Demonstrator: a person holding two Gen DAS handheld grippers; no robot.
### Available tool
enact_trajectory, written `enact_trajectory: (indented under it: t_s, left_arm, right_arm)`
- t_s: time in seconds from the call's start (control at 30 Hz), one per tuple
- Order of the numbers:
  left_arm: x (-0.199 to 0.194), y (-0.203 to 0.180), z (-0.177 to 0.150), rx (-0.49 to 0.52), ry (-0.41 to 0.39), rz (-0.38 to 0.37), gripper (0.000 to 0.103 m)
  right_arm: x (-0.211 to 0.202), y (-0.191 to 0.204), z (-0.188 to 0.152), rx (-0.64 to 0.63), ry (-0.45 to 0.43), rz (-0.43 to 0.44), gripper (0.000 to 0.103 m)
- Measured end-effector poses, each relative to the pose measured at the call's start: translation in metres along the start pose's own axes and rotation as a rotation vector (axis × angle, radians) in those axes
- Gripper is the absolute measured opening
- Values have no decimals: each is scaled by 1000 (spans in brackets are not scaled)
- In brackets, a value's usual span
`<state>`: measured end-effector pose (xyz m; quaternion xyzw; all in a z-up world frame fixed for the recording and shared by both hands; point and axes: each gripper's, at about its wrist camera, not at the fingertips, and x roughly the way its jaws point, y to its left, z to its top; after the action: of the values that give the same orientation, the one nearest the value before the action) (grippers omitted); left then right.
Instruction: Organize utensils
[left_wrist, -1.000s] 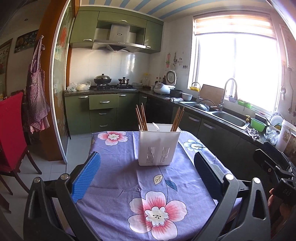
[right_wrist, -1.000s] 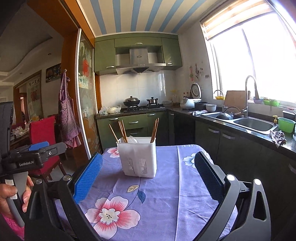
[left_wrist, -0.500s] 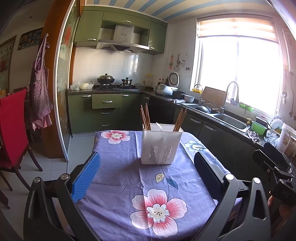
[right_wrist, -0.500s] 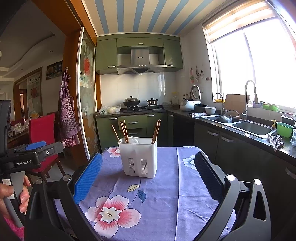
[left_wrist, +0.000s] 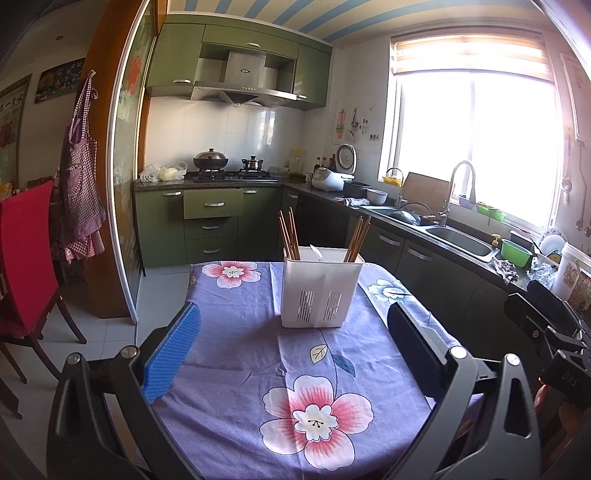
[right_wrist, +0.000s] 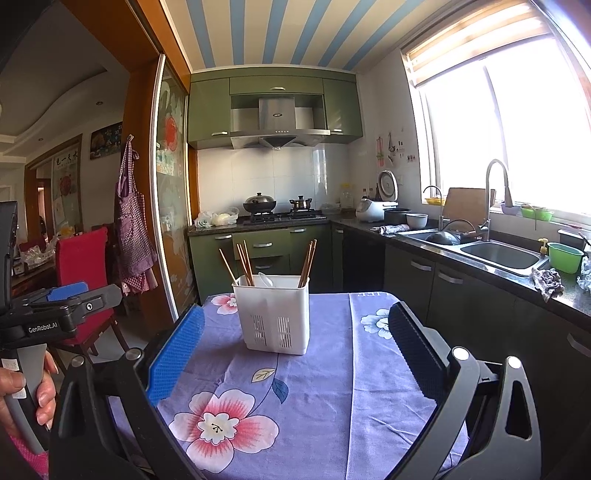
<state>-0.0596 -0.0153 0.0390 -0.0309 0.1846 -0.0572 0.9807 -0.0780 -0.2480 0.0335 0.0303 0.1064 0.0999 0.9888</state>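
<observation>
A white slotted utensil holder (left_wrist: 320, 288) (right_wrist: 275, 316) stands upright on the purple flowered tablecloth (left_wrist: 236, 343) (right_wrist: 325, 373). Brown chopsticks (left_wrist: 289, 233) (right_wrist: 245, 263) lean in its left compartment, more chopsticks (left_wrist: 357, 239) (right_wrist: 308, 263) in its right one, and a white spoon (left_wrist: 316, 252) (right_wrist: 266, 279) pokes up in the middle. My left gripper (left_wrist: 293, 332) is open and empty, held back from the holder over the near part of the table. My right gripper (right_wrist: 295, 334) is open and empty too, a little nearer to the holder.
Green kitchen cabinets, a stove with pots (left_wrist: 211, 159) and a counter with a sink (left_wrist: 458, 243) run behind and to the right. A red chair (left_wrist: 26, 251) stands left of the table. A hand (right_wrist: 22, 398) holds the other gripper's handle at the left edge.
Both cameras have tilted upward a little and drawn slightly back; the holder sits lower in each view. The holder and utensils have not moved, and both grippers stay open.
</observation>
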Motion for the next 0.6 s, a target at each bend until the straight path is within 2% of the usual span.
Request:
enact_trajectory:
  t_s: [0.6]
  left_arm:
    - [-2,1,2,-2,0,1,96]
  right_arm:
    - [0,-2,-1,8,11,10,98]
